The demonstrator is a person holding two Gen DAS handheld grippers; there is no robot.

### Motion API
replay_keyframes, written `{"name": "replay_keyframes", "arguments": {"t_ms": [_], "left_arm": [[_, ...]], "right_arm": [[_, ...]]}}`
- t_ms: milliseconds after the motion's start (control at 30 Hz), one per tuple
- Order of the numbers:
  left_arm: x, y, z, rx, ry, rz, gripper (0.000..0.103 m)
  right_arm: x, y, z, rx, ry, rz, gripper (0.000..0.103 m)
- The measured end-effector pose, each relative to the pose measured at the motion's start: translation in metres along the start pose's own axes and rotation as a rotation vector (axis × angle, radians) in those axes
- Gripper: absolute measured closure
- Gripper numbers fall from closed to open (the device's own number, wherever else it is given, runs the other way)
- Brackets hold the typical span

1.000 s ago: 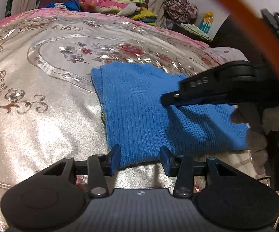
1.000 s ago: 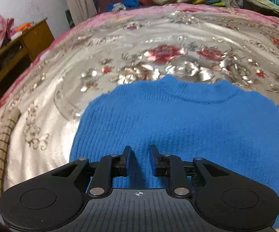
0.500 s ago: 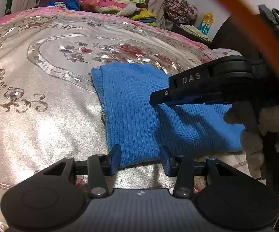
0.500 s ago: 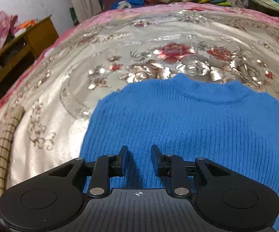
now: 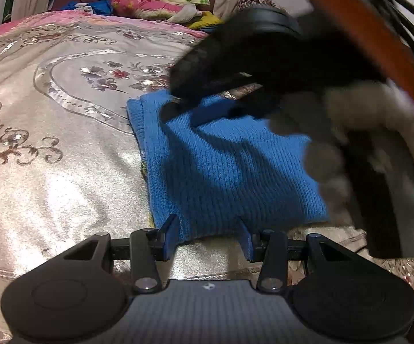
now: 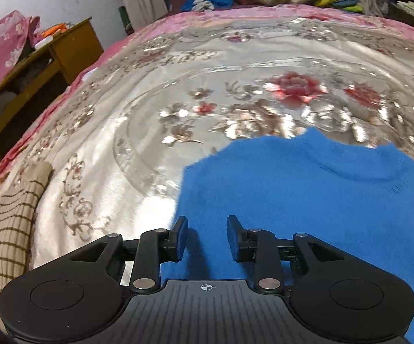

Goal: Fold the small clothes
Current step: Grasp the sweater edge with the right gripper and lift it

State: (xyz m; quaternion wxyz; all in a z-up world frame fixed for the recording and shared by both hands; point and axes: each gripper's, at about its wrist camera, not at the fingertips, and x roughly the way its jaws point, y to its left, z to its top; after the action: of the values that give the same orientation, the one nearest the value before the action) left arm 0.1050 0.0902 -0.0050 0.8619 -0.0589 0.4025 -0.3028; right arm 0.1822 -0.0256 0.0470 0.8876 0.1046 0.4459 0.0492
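Two grippers over one blue knit sweater (image 5: pixel 229 172), and it lies folded flat on the shiny flowered bedspread (image 5: pixel 63 172). From the left wrist view, the left gripper (image 5: pixel 208 238) sits at the sweater's near edge, fingers parted, the knit hem just between the tips but not pinched. Nothing is squeezed there. The right gripper (image 5: pixel 195 106) sweeps in blurred over the far left corner of the cloth, a fuzzy pale sleeve (image 5: pixel 364 109) behind it.

From the right wrist view, the right gripper (image 6: pixel 207 238) hovers over the sweater (image 6: pixel 307 200) near its left edge, jaws opening, nothing between them but bare knit below. The neckline lies at the far side. A striped beige cloth (image 6: pixel 6 229) waits at the far left.

To do this well, I'd say: take that left edge cleanly, catch every layer, and let the left gripper pin the near hem so the fold carries over square without dragging on the slippery cover.
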Motion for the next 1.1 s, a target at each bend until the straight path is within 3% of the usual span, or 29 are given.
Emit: {"name": "replay_keyframes", "arguments": {"t_ms": [267,600,667,700,733,800,967,1033,1100], "left_arm": [[-0.002,0.003,-0.002,-0.010,0.004,-0.018,0.055],[-0.004,0.004,-0.007,0.002,0.003,-0.024,0.055],[-0.003,0.004,-0.008,0.016,-0.005,-0.018,0.054],[-0.004,0.004,-0.009,0.019,-0.009,-0.015,0.054],[-0.005,0.004,-0.010,0.018,-0.014,-0.015,0.054],[-0.007,0.002,-0.014,0.012,-0.024,-0.017,0.053],[-0.011,0.000,-0.020,0.015,-0.061,-0.009,0.046],[-0.015,-0.001,-0.023,0.006,-0.090,0.007,0.041],[-0.018,-0.001,-0.028,-0.005,-0.125,0.041,0.028]], "right_arm": [[0.034,0.029,0.018,-0.078,0.049,-0.055,0.069],[0.065,0.059,0.016,-0.249,0.097,-0.158,0.054],[0.067,0.063,0.015,-0.297,0.097,-0.174,0.057],[0.067,0.063,0.016,-0.299,0.099,-0.177,0.067],[0.066,0.061,0.017,-0.301,0.100,-0.190,0.084],[0.061,0.052,0.020,-0.295,0.095,-0.200,0.092],[0.031,0.031,0.023,-0.221,0.050,-0.138,0.095],[0.016,0.021,0.024,-0.189,0.022,-0.105,0.095],[0.003,0.012,0.025,-0.161,0.001,-0.074,0.095]]}}
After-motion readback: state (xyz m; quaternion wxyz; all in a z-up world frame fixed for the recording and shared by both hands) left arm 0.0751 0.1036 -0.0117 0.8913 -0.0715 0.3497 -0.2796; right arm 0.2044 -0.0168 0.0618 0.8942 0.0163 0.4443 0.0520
